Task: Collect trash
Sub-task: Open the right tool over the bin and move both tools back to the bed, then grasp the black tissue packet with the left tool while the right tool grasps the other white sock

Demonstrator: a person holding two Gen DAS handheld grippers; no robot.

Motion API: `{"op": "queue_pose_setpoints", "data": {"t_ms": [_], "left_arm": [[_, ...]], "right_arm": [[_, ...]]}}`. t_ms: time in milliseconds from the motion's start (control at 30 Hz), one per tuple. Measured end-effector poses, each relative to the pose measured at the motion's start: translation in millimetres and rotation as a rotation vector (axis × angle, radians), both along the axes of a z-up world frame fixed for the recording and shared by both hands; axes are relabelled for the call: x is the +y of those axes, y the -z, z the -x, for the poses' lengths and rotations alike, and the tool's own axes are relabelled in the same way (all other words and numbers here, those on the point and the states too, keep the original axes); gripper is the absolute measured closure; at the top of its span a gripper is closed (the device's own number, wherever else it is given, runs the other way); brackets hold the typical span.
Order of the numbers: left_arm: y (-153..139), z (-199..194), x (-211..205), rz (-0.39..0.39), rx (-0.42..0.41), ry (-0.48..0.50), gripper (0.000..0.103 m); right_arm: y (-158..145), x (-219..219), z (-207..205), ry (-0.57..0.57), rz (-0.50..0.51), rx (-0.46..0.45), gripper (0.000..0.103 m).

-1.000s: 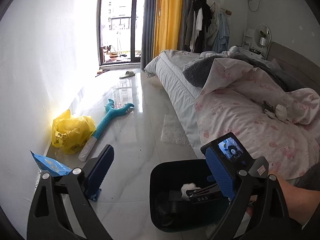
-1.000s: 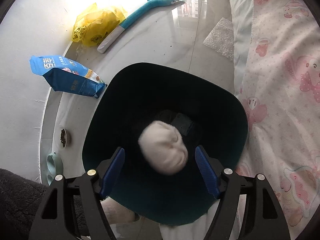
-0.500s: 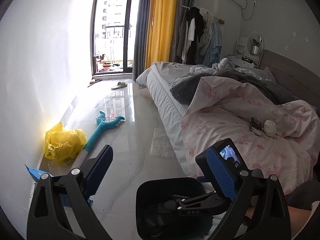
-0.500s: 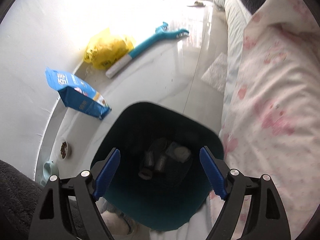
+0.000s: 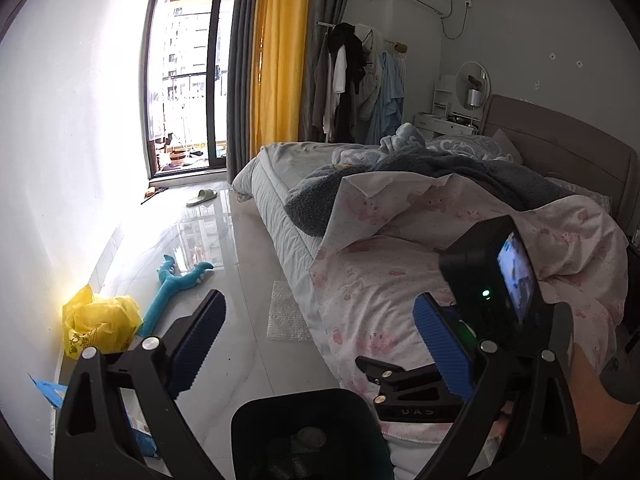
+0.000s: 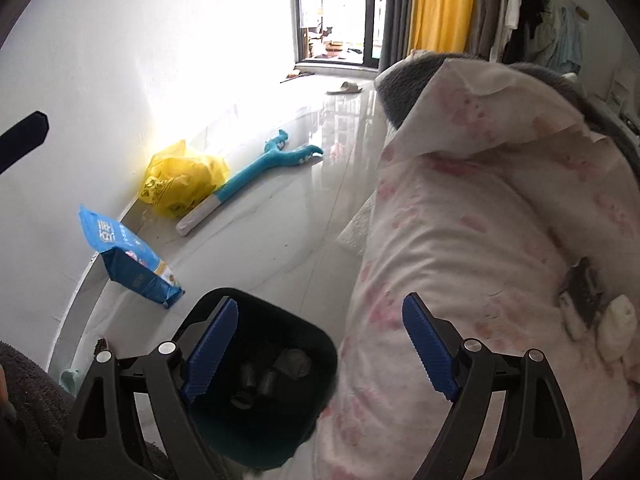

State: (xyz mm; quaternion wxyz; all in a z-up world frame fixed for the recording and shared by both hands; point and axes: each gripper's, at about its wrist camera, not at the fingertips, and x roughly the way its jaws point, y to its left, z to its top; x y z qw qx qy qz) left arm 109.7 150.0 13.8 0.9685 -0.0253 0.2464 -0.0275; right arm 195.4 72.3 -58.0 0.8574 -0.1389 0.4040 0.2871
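A dark trash bin (image 6: 260, 376) stands on the floor beside the bed, with several pieces of trash inside; it also shows in the left wrist view (image 5: 304, 436). My right gripper (image 6: 320, 348) is open and empty, above the bin's right rim and the bed edge. My left gripper (image 5: 320, 348) is open and empty above the bin. White crumpled tissues (image 6: 618, 332) and a dark wrapper (image 6: 584, 292) lie on the pink quilt to the right. A yellow plastic bag (image 6: 180, 180) and a blue pouch (image 6: 128, 256) lie by the wall.
A teal long-handled toy (image 6: 256, 172) lies on the glossy floor. A bubble-wrap sheet (image 5: 286, 316) lies beside the bed (image 5: 400, 264). A slipper (image 5: 202, 197) sits near the balcony door. The right gripper's camera body (image 5: 492, 280) is in the left wrist view.
A white tissue ball dropped from the right gripper into the bin. Both grippers have since lifted and tilted up, the right one swinging toward the bed.
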Motion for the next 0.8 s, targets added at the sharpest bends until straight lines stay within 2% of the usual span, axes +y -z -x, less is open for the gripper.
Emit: {"op": "queue_pose_setpoints", "data": {"t_ms": [100, 233, 300, 500, 700, 800], "left_arm": [[0, -10, -6, 0.032, -0.008, 0.012, 0.006], [4, -26, -23, 0.01, -0.012, 0.048, 0.006], [6, -36, -31, 0.042, -0.007, 0.075, 0.006], [7, -58, -53, 0.098, -0.022, 0.133, 0.005], [13, -89, -92, 0.041, -0.007, 0.241, 0.005], [20, -103, -103, 0.052, 0.01, 0.27, 0.005]], "right_arm": [[-16, -24, -10, 0.037, -0.001, -0.06, 0.015], [-29, -62, -29, 0.106, -0.029, -0.103, 0.015], [-33, -80, -37, 0.13, -0.029, -0.125, 0.015], [-35, -126, -60, 0.217, -0.074, -0.127, 0.015], [-31, -168, -76, 0.302, -0.066, -0.149, 0.014], [-26, -192, -87, 0.338, -0.056, -0.146, 0.014]]}}
